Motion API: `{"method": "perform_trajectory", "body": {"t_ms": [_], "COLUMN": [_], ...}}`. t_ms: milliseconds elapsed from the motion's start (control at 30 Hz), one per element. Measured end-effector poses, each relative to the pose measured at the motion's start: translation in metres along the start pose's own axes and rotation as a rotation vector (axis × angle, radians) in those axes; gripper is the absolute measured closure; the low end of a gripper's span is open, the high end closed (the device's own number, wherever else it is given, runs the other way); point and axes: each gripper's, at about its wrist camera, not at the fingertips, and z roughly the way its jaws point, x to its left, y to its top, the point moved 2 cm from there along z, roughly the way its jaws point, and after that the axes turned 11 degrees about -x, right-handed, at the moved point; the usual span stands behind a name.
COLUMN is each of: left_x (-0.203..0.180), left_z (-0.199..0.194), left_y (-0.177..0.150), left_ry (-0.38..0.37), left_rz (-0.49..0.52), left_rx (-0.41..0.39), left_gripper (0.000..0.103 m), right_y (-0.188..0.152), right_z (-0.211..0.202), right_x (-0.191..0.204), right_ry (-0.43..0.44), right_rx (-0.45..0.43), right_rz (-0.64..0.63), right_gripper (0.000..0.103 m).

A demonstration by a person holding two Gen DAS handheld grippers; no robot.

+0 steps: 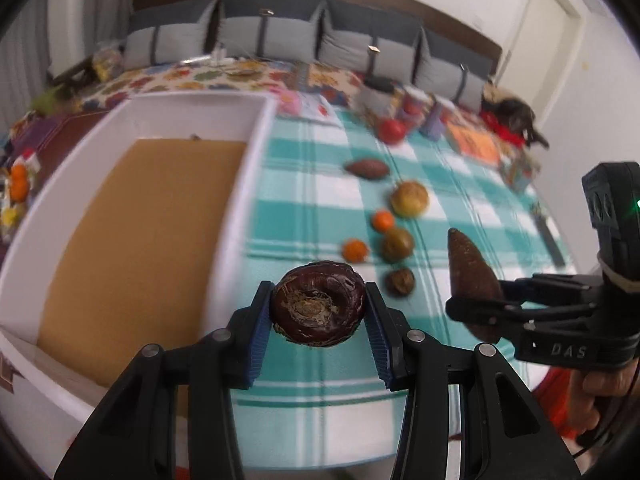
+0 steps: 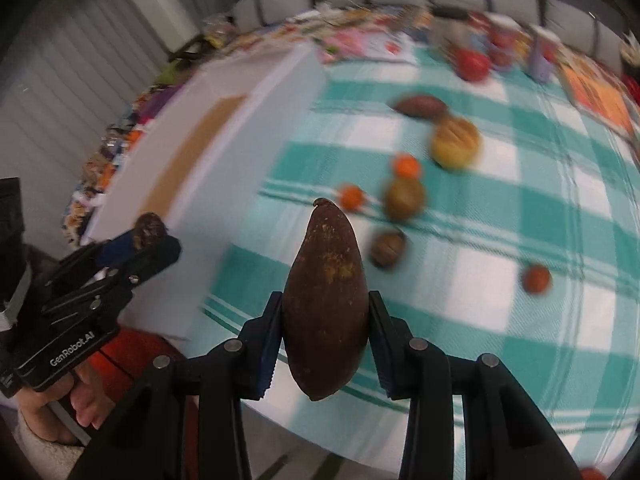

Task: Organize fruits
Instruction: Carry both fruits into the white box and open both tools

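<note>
A bedroom is shown, with a row of grey pillows (image 1: pixel 276 36) along a dark headboard and a teal-and-white checked cloth (image 1: pixel 304 184) spread over the bed, which serves as the working surface.

A dark, round, flattened fruit (image 1: pixel 318 308) is clamped between the blue pads of the left hand-held gripper (image 1: pixel 319 314), held clear of the cloth close to the near right wall of the white box (image 1: pixel 256 168). Its skin is seen to be wrinkled and glossy; it is judged to be light and fairly firm, though the shine suggests it could slip, so a hold across its widest girth, as now, seems soundest. A long, tapered brown fruit (image 2: pixel 326 308) is gripped by the right hand-held gripper (image 2: pixel 325 334) around its thick middle, tip pointing away. It is judged stiff and somewhat heavier, its matt, rough skin giving good purchase; a hold nearer the narrow tip would probably let it swing.

The box, whose brown cardboard floor (image 1: pixel 144 248) shows nothing on it in the visible part, lies just left of the held fruits and is taken to be the destination. On the cloth beyond, loose fruits are scattered: two small orange ones (image 1: pixel 355 250), a greenish round one (image 1: pixel 397 243), a yellow-brown one (image 1: pixel 409 199), a small brown one (image 1: pixel 400 281), another tapered brown one (image 1: pixel 366 168) and a red one (image 1: pixel 392 130). Blurred clutter is seen further back.
</note>
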Motion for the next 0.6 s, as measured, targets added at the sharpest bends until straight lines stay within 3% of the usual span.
{"method": "perform_trajectory", "body": {"t_ms": [100,233,300,433,600], "left_x": [0.056,0.129,0.152,0.174,0.178], "left_z": [-0.012,0.006,0.018,0.033,0.035], "left_y": [0.022,0.013,-0.001,-0.02,-0.028], "left_ry": [0.081,0.205,0.255,0.302,0.322], "left_rz": [-0.05,-0.136,-0.154,-0.174,-0.183], "left_rx": [-0.004,0.076,0.122,0.184,0.197], "left_gripper": [0.058,0.058,0.058,0.057,0.057], "right_y": [0.04,0.067,0.068,0.057,0.04], "right_z": [0.009,0.05,0.079,0.13,0.155], "right_x": [0.064,0.141,0.166,0.191,0.2], "right_ry": [0.126,0.268,0.271,0.194,0.142], "right_rx": [-0.036,0.001,0.039,0.112,0.138], "right_rz": [-0.055,-0.085,-0.107,-0.189,-0.25], "right_gripper": [0.063,0.063,0.063,0.063,0.062]}}
